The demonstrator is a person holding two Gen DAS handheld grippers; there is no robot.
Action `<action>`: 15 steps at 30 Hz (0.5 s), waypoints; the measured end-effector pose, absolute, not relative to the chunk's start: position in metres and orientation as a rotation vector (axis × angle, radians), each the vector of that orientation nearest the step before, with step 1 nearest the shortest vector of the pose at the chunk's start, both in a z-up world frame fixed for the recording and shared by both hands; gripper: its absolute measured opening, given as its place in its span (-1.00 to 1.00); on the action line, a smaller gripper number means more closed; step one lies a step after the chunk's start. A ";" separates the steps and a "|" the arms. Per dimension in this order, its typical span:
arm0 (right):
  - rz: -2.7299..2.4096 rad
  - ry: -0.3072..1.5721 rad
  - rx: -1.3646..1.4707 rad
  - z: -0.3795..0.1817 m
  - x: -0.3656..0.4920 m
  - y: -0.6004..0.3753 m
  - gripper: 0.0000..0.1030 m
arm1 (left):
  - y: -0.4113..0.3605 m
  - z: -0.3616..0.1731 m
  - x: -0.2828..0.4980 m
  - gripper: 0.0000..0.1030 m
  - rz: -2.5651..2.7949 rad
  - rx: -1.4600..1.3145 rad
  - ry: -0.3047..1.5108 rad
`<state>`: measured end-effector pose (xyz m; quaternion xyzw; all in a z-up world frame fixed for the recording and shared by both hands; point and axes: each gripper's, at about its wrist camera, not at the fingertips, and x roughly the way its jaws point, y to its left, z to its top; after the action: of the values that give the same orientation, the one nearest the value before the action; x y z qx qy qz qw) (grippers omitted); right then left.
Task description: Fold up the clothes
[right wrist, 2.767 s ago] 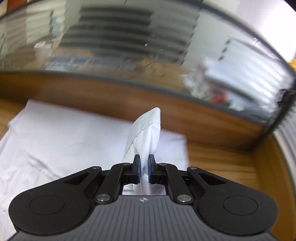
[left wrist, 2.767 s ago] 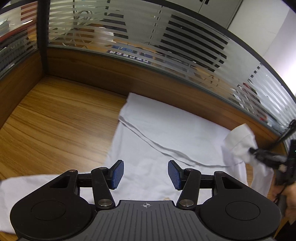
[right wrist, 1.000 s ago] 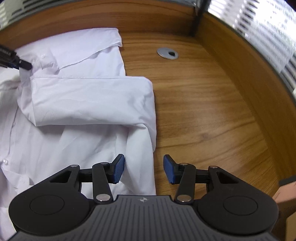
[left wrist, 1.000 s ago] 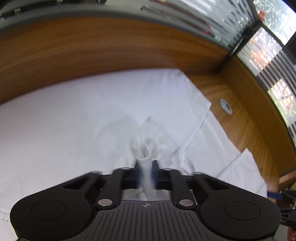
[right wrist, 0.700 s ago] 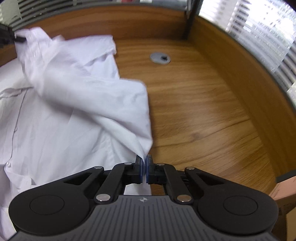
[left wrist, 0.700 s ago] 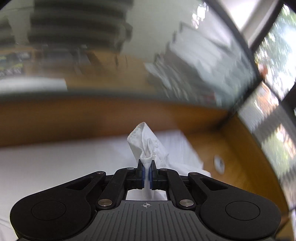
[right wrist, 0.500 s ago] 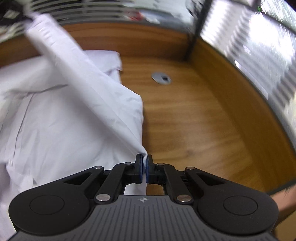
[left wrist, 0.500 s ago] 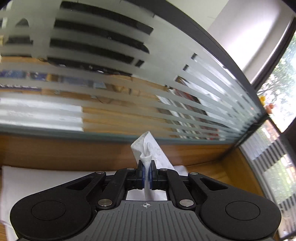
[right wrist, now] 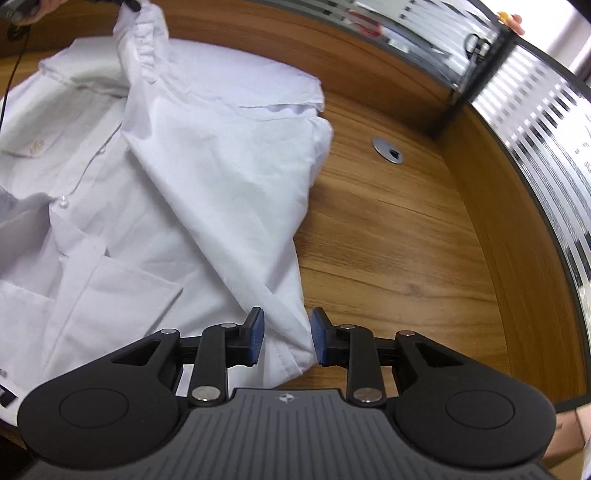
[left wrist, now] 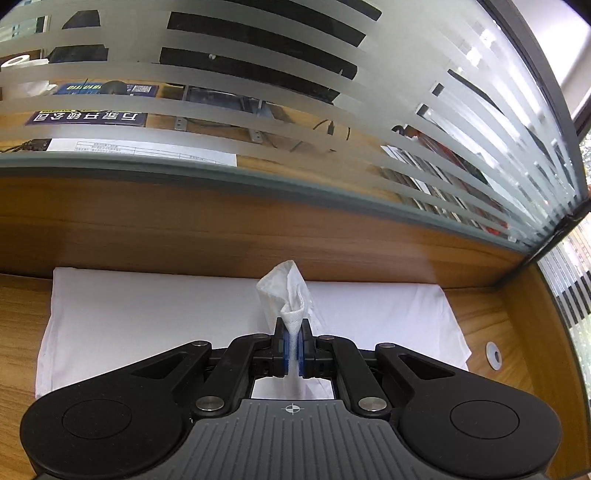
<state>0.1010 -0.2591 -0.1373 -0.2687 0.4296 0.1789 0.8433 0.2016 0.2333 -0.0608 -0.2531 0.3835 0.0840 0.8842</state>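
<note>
A white button-up shirt [right wrist: 192,177] lies spread on the wooden desk [right wrist: 388,236]. My left gripper [left wrist: 291,345] is shut on a bunched fold of the shirt [left wrist: 286,295] and holds it up above the flat cloth [left wrist: 147,314]. In the right wrist view that gripper's tip [right wrist: 129,4] shows at the top left, lifting the shirt's edge. My right gripper [right wrist: 286,338] is open, its blue pads on either side of a shirt corner [right wrist: 291,332] that rests on the desk.
A wooden back panel [left wrist: 258,229] with striped frosted glass [left wrist: 258,110] above it borders the desk on the far side and the right. A round cable grommet [right wrist: 388,149] sits in the desk right of the shirt. Bare wood lies right of the shirt.
My right gripper has opened and let go of the shirt corner, which now lies on the desk. My left gripper stays shut on the cloth, held raised.
</note>
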 end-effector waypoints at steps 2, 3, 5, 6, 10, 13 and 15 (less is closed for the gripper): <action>0.419 0.916 -0.598 -0.141 0.105 -0.256 -0.39 | 0.233 -0.056 0.201 -0.87 0.168 -0.523 0.789; 0.449 0.928 -0.614 -0.142 0.107 -0.253 -0.39 | 0.234 -0.053 0.200 -0.87 0.173 -0.522 0.781; 0.479 0.941 -0.652 -0.145 0.108 -0.250 -0.61 | 0.236 -0.044 0.196 -0.87 0.196 -0.522 0.762; 0.491 0.946 -0.669 -0.146 0.108 -0.248 -0.80 | 0.239 -0.039 0.193 -0.88 0.210 -0.528 0.751; 0.396 0.866 -0.655 -0.131 0.104 -0.257 -0.98 | 0.254 -0.033 0.175 -0.88 0.255 -0.589 0.736; 0.313 0.833 -0.651 -0.130 0.094 -0.259 -0.99 | 0.258 -0.050 0.160 -0.88 0.288 -0.568 0.789; 0.314 0.848 -0.665 -0.136 0.085 -0.256 -0.98 | 0.258 -0.066 0.149 -0.88 0.315 -0.548 0.839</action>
<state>0.0853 -0.2564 -0.1363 -0.3153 0.4021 0.1487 0.8466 0.1495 0.2585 -0.0661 -0.2615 0.4003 0.1502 0.8653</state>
